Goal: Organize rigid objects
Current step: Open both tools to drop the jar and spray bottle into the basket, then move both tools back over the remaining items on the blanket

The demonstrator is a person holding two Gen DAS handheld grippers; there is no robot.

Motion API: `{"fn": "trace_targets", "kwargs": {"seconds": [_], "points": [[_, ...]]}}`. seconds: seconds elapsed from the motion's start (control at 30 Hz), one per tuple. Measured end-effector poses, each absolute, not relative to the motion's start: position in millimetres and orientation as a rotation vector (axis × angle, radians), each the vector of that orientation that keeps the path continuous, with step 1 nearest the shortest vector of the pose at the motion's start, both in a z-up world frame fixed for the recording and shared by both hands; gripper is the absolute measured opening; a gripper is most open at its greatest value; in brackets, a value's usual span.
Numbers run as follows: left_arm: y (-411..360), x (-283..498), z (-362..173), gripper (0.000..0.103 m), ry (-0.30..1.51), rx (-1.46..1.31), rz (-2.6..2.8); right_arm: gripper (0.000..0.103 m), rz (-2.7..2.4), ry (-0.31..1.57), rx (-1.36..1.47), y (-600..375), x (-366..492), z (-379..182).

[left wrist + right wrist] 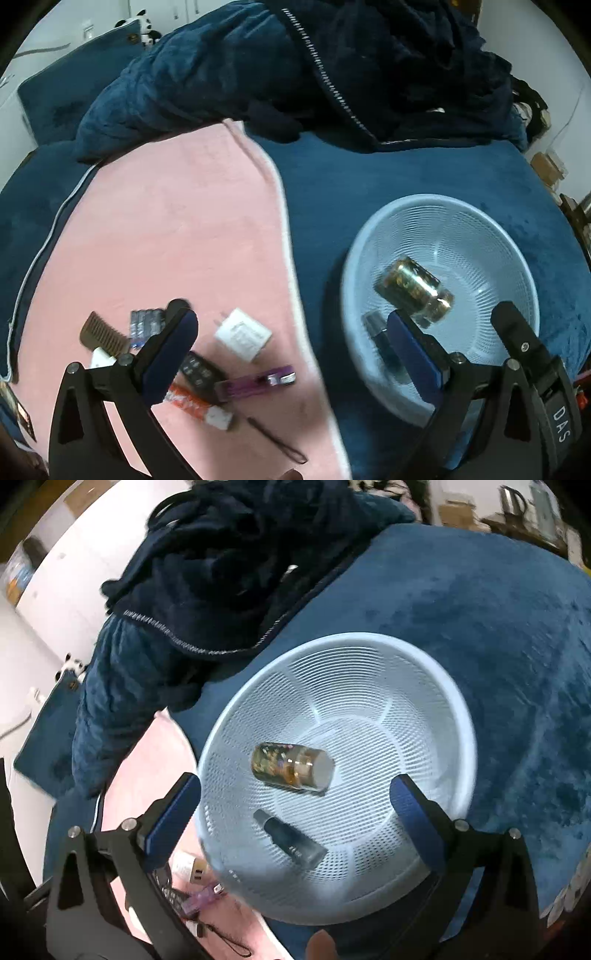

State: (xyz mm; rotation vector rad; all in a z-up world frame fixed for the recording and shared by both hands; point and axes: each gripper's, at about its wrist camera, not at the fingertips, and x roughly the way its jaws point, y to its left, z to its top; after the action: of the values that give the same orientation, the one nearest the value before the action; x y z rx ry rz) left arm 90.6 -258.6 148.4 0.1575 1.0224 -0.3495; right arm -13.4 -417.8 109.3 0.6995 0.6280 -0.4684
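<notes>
A pale blue mesh basket (424, 199) (369, 637) stands on the blue bedcover. Inside it lie a small glass jar (413, 288) (291, 770) with a silver lid, on its side and blurred, and a dark slim bottle (380, 339) (291, 840). My right gripper (295, 794) hangs open over the basket, with nothing between its pads. My left gripper (291, 328) is open too, straddling the pink towel's edge and the basket rim. On the towel lie a white charger (242, 334), a brown comb (103, 334), a battery pack (146, 325), a black key fob (199, 369), a purple item (258, 382) and an orange-white tube (188, 400).
The pink towel (166, 221) covers the left part of the bed. A heap of dark blue bedding and clothing (258, 74) (221, 554) lies beyond the basket. A black finger of the other gripper (513, 328) shows over the basket's right side. Boxes stand off the bed at far right.
</notes>
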Motion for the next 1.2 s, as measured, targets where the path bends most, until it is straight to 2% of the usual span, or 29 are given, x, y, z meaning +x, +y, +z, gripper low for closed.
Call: {"fn": "trace_targets", "kwargs": {"seconds": [0.4, 0.8, 1.0, 1.13, 1.2], "points": [[-165.7, 92.0, 127.2, 0.102, 1.087, 0.105, -0.175, 0.103, -0.248, 0.638, 0.446, -347.4, 15.9, 120.2], [-65.0, 79.4, 91.8, 0.102, 1.158, -0.007, -0.013, 0.103, 0.186, 0.807, 0.203, -251.0, 44.3, 99.3], [-29.7, 71.1, 68.1, 0.102, 1.198, -0.064, 0.035, 0.1, 0.38, 1.016, 0.279, -236.5, 67.2, 68.9], [-16.4, 65.6, 56.8, 0.102, 1.213, -0.074, 0.047, 0.089, 0.459, 1.095, 0.378, -237.5, 83.4, 53.8], [-10.9, 64.1, 53.0, 0.102, 1.218, -0.084, 0.051, 0.087, 0.486, 1.126, 0.416, -237.1, 89.3, 49.2]]}}
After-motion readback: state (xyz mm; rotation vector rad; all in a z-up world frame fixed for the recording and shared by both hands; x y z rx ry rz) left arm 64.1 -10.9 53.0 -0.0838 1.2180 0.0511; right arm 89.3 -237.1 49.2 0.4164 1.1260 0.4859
